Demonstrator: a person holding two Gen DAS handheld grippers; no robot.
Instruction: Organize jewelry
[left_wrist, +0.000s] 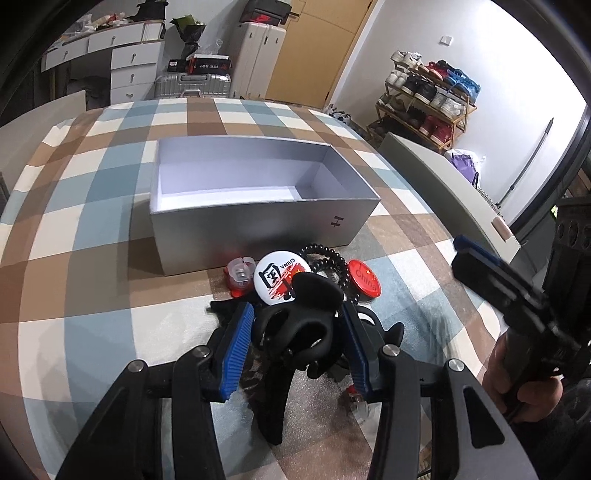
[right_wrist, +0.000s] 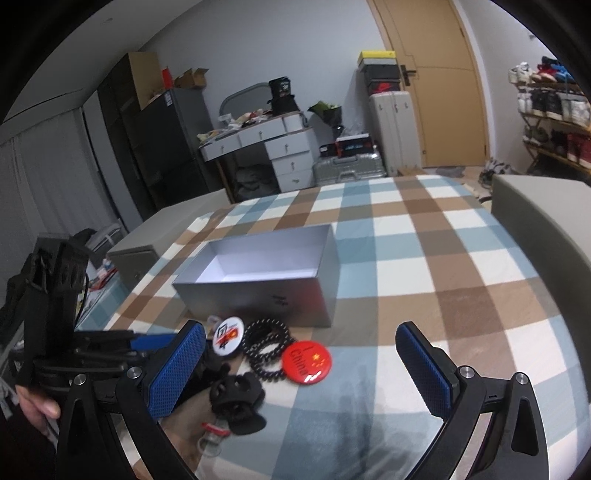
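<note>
Two blue-padded fingers of the left gripper (left_wrist: 295, 328) clench the black plastic claw clip (left_wrist: 295, 325), low centre; right gripper (right_wrist: 301, 369) gapes empty. Snagging the black bead bracelet (left_wrist: 332, 262) could drag it short of the silver cardboard box (left_wrist: 258, 225).

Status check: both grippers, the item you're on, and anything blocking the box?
Left gripper shut on black hair claw. Right gripper open, empty, above red China badge. Silver box open; nothing blocking.

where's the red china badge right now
The red China badge lies flat on the checked cloth, in front of the open grey box. It touches the black bead bracelet on the right in both views.
</note>
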